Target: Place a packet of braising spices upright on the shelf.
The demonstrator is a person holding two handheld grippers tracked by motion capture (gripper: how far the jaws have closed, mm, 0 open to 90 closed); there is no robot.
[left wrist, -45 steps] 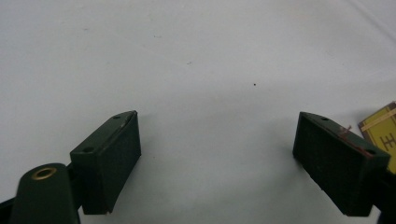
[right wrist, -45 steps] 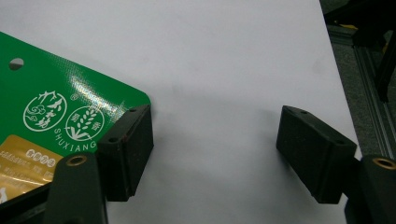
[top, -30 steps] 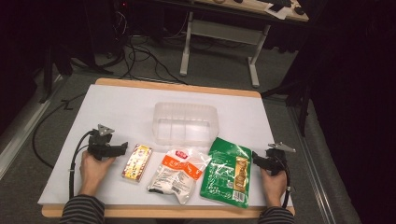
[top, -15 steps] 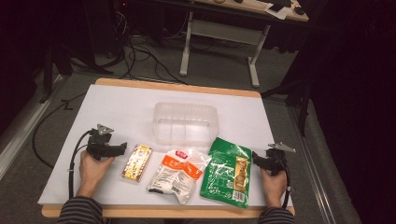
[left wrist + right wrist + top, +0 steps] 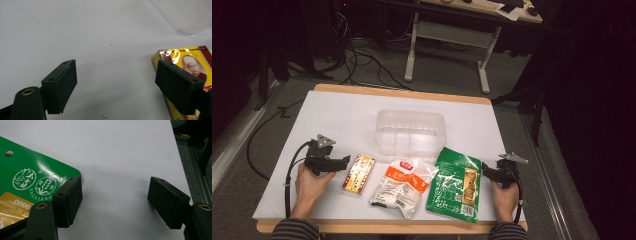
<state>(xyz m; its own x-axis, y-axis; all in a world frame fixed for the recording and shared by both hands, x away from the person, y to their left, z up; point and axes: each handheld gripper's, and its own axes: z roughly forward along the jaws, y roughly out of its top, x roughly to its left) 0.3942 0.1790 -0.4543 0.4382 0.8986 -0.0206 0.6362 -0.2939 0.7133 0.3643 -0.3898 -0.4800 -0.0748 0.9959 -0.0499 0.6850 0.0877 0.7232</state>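
Note:
Three packets lie in a row near the table's front: a yellow and red box [image 5: 358,173] [image 5: 186,58], a white and red pouch [image 5: 401,185] and a green pouch [image 5: 456,183] [image 5: 27,182]. Behind them stands a clear plastic tub [image 5: 411,131]. My left gripper [image 5: 341,162] [image 5: 122,85] rests open just left of the yellow box, whose corner lies under the right jaw. My right gripper [image 5: 488,172] [image 5: 116,200] rests open at the green pouch's right edge, with its left jaw over the pouch's corner. Nothing sits between either pair of jaws.
The white table [image 5: 337,120] has a wooden rim; floor cables [image 5: 362,60] and a desk frame [image 5: 447,55] lie beyond it. A black cable [image 5: 262,160] trails off the left side from my left gripper. The table's right edge [image 5: 180,152] is close to my right gripper.

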